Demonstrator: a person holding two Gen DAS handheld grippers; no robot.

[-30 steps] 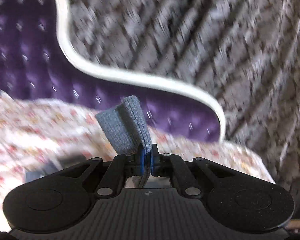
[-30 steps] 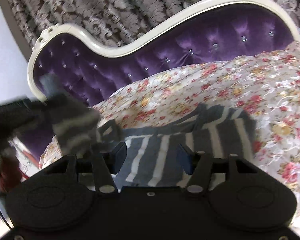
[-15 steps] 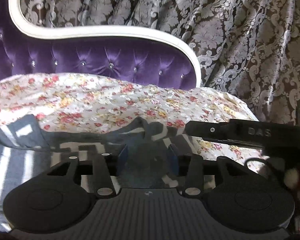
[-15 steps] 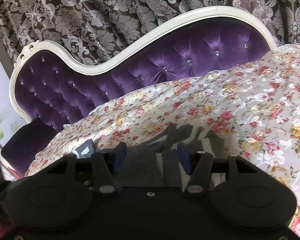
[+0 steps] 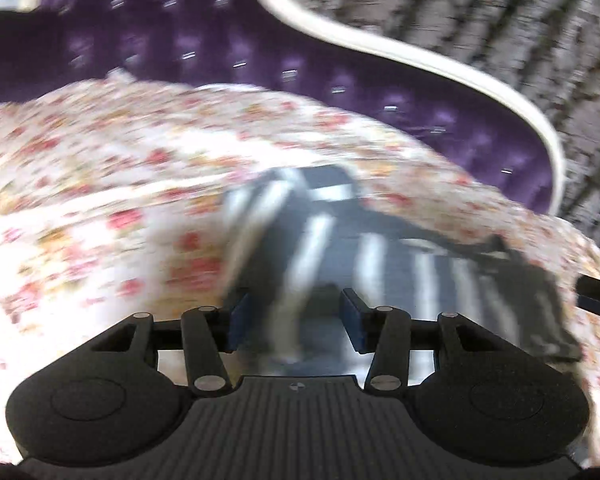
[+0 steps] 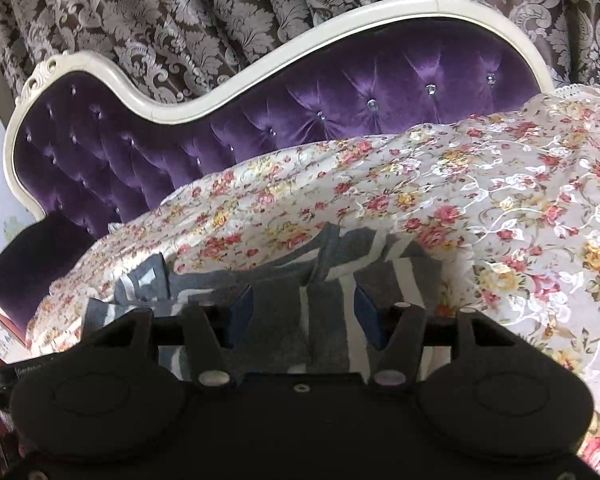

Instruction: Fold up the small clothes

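Observation:
A grey garment with white stripes (image 5: 352,248) lies spread on the floral sheet (image 5: 100,184). My left gripper (image 5: 296,316) is open just above its near edge, with the cloth showing between the fingers; this view is motion-blurred. In the right wrist view the same striped garment (image 6: 332,280) lies rumpled ahead. My right gripper (image 6: 302,312) is open over its near part, nothing held. The other gripper's black tip (image 5: 598,296) shows at the right edge of the left wrist view.
A purple tufted headboard with a white curved frame (image 6: 260,92) rises behind the bed. Patterned brown-and-silver curtains (image 6: 220,12) hang behind it. The floral sheet (image 6: 520,200) covers the bed to the right.
One second ago my left gripper was shut on a grey fold of cloth held up; it has since opened and dropped to the garment. The left view has swung leftward. The right gripper stayed open.

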